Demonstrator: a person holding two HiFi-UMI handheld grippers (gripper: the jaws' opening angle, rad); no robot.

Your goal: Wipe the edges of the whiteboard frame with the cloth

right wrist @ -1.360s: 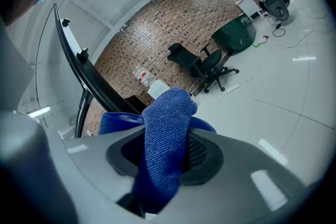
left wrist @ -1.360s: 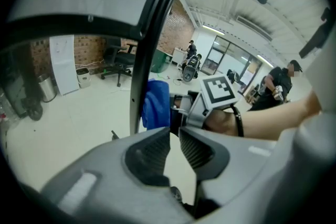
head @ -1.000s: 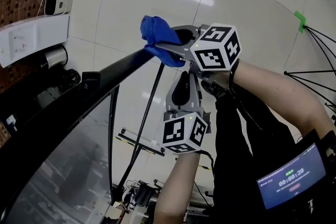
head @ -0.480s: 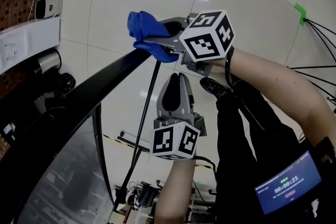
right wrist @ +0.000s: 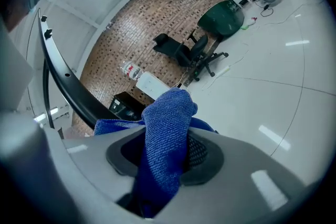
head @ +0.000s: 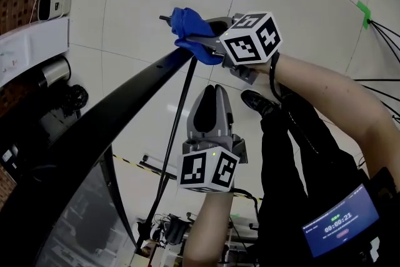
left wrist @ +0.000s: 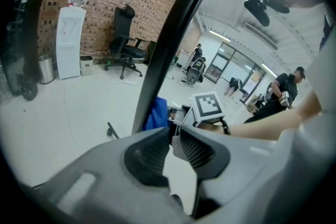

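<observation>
The blue cloth (head: 187,25) is bunched in my right gripper (head: 203,44), which is shut on it. The cloth lies against the upper end of the whiteboard's black frame edge (head: 125,100). In the right gripper view the cloth (right wrist: 165,113) fills the gap of the right gripper (right wrist: 165,144), and the frame (right wrist: 63,81) curves away at the left. My left gripper (head: 212,89) hangs just below, off the frame. Its jaws have just been opening by a sliver and still look shut, with nothing between them. From the left gripper (left wrist: 172,136) I see the frame (left wrist: 173,29) and the cloth (left wrist: 156,113) ahead.
The whiteboard's stand rods (head: 172,153) run down to the glossy floor. Black tripod legs (head: 381,34) and green tape (head: 363,13) are at the right. A water dispenser (left wrist: 70,39), office chairs (left wrist: 125,39) and a brick wall stand behind. Distant people (left wrist: 283,89) are at the right.
The right gripper has come down with the cloth onto the frame's upper end. The left gripper has sunk slightly below it.
</observation>
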